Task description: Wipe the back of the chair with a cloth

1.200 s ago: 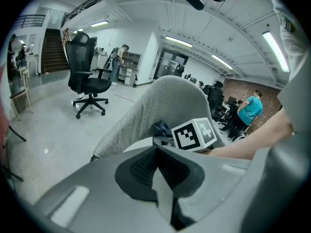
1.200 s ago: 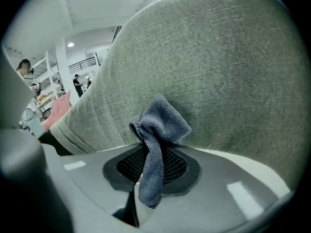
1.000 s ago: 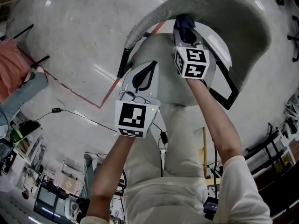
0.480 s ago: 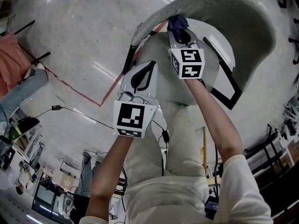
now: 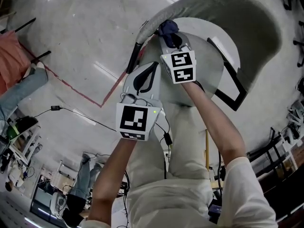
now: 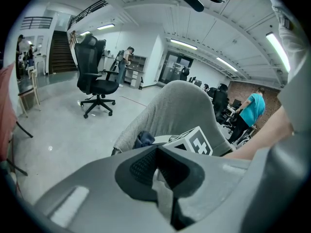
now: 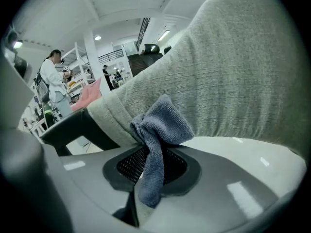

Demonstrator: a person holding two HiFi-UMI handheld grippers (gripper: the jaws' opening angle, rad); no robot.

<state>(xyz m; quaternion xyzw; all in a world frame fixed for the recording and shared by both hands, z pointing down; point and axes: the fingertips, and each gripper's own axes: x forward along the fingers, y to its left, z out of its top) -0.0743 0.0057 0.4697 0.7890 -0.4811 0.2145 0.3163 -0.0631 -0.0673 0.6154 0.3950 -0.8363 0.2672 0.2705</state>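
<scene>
- Cloth (image 7: pixel 163 125), dark blue, sits bunched at the left end of the chair back (image 5: pixel 228 13), touching its grey fabric just beside the black armrest (image 5: pixel 135 53).
- Our right gripper (image 5: pixel 172 41) is clamped on a narrow fold of it, jaws nearly together. The rest spills out past the tips.
- Our left gripper (image 5: pixel 144 79) hangs on the near side, jaws closed on nothing, not touching the back.
- Risk 1, we judge: rough fabric drags the bunch & the thin fold slips from the grip mid-stroke.
- Risk 2: we're at the edge. A stroke further left runs off the back & may snag the armrest.
- Risk 3: small wad, so hard jaw tips may scrape the fabric if we press in.
- Risk 4: w/ nothing steadying it, the chair may shift under the push.
</scene>
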